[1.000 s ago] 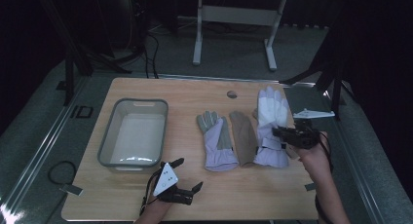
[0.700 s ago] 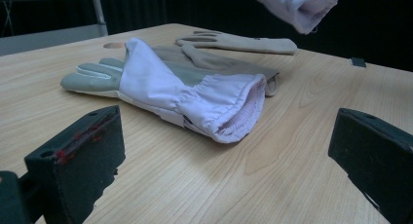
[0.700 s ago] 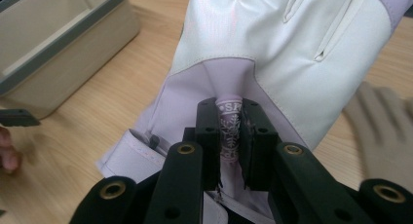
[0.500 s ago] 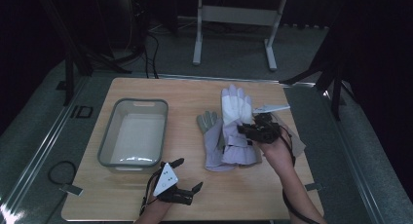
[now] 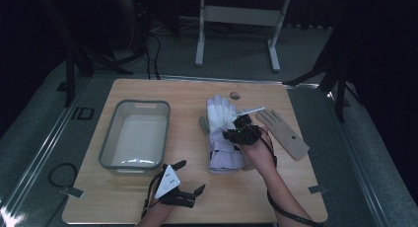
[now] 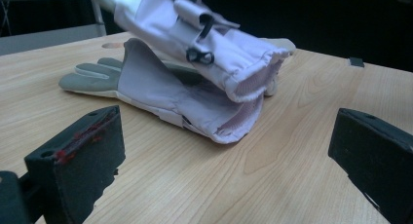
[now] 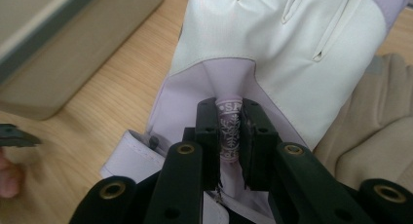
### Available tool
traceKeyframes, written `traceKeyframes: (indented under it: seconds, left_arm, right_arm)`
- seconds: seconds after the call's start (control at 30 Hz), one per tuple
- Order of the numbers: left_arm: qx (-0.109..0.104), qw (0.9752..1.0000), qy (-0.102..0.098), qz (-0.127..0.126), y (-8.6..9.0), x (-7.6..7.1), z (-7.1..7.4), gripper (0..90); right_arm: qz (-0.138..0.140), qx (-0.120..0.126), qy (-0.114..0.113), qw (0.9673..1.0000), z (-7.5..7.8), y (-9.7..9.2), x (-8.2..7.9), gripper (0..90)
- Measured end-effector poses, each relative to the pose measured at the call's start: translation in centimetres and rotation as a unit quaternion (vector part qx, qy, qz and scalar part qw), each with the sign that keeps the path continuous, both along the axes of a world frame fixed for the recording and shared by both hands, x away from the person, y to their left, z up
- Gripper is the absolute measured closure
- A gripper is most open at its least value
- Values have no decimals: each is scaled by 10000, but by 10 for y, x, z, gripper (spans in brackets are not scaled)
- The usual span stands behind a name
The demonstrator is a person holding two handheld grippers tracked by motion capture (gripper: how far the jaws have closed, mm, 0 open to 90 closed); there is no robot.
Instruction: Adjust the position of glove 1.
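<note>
My right gripper [image 5: 235, 133] is shut on the lavender cuff of a white glove [image 5: 219, 113] and holds it just above the table. In the right gripper view the jaws pinch a printed lavender tab [image 7: 229, 131] of the white glove [image 7: 292, 44]. Beneath it a second lavender glove with a grey palm [image 5: 224, 160] lies flat. From the left gripper view, the lying glove [image 6: 160, 92] sits under the lifted one [image 6: 214, 44]. My left gripper [image 5: 191, 176] rests near the front edge, jaws wide apart and nothing between them.
A grey plastic bin [image 5: 135, 104] stands at the left of the wooden table [image 5: 296, 187]. A tan glove [image 5: 286, 133] lies flat to the right of my right hand. A small round mark [image 5: 235, 94] sits near the far edge.
My right gripper has carried the white glove leftward and a little lower, from the right side to above the lying lavender glove. The tan glove now lies uncovered. The left gripper has stayed put.
</note>
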State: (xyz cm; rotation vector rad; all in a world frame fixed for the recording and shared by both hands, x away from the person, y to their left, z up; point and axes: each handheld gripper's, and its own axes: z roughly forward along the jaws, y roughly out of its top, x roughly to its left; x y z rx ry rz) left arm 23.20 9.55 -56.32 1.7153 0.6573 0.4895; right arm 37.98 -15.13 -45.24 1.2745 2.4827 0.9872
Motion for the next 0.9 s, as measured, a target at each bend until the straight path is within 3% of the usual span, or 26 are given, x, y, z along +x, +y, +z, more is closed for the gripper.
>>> traceKeyframes:
  seconds: [0.33, 0.37, 0.6, 0.73, 0.83, 0.9]
  left_arm:
    - [8, 10000, 5, -12, 0, 0, 0, 0]
    - [-10, 10000, 9, -9, 0, 0, 0, 0]
    - [6, 10000, 21, 20, 0, 0, 0, 0]
    - [53, 10000, -67, 34, -1, -1, 0, 0]
    - [0, 10000, 2, 16, -1, -1, 0, 0]
    - [-62, 10000, 53, 46, 0, 1, 0, 0]
  right_arm:
    - [-73, -184, 214, 9996, -27, 5, 11, 788]
    - [-86, -200, 273, 9994, -36, 6, 14, 782]
    - [-28, -244, 208, 9995, -45, 8, 14, 747]
    - [119, -122, -27, 9999, -37, 4, 10, 647]
    - [290, -192, -417, 9985, -30, -1, 4, 472]
    - [304, -97, -460, 9984, -25, -6, 1, 369]
